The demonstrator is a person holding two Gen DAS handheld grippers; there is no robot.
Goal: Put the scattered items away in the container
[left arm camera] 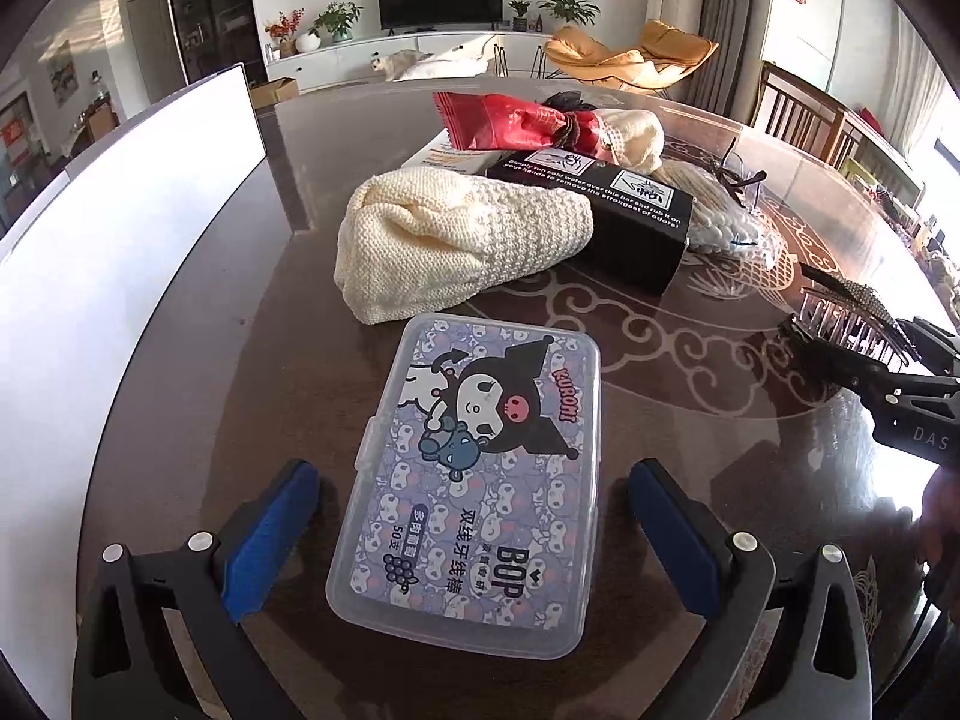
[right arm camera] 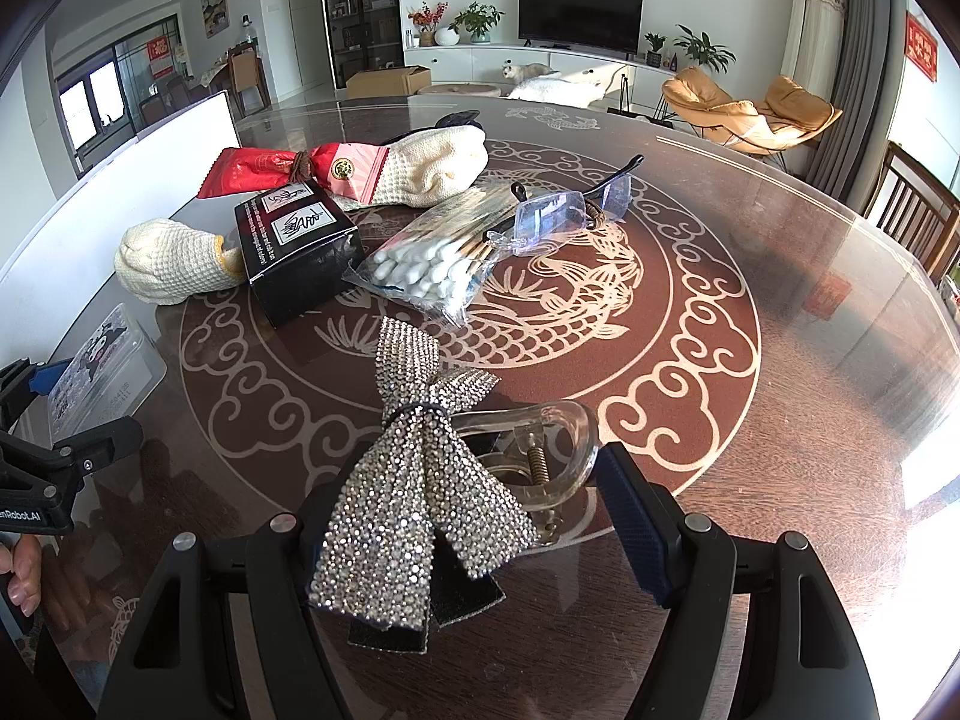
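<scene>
Two blue pads of the left gripper point(left arm camera: 474, 534) stand wide apart with the clear floss-pick box point(left arm camera: 471, 471) lying flat between them, touching neither, while a cream knitted cloth point(left arm camera: 450, 240) and a black carton point(left arm camera: 606, 210) lie just beyond the tips on the glass-topped table point(left arm camera: 690, 420). Seen from the right wrist, the right gripper point(right arm camera: 474, 516) is also spread, its fingers flanking a rhinestone bow hair clip point(right arm camera: 420, 480) whose clear claw sits near the right-hand pad; whether either pad touches it I cannot tell. Farther ahead lie a bag of cotton swabs point(right arm camera: 432, 258) and glasses point(right arm camera: 564, 213), with a TV point(right arm camera: 579, 18) and orange chairs point(right arm camera: 750, 108) beyond.
</scene>
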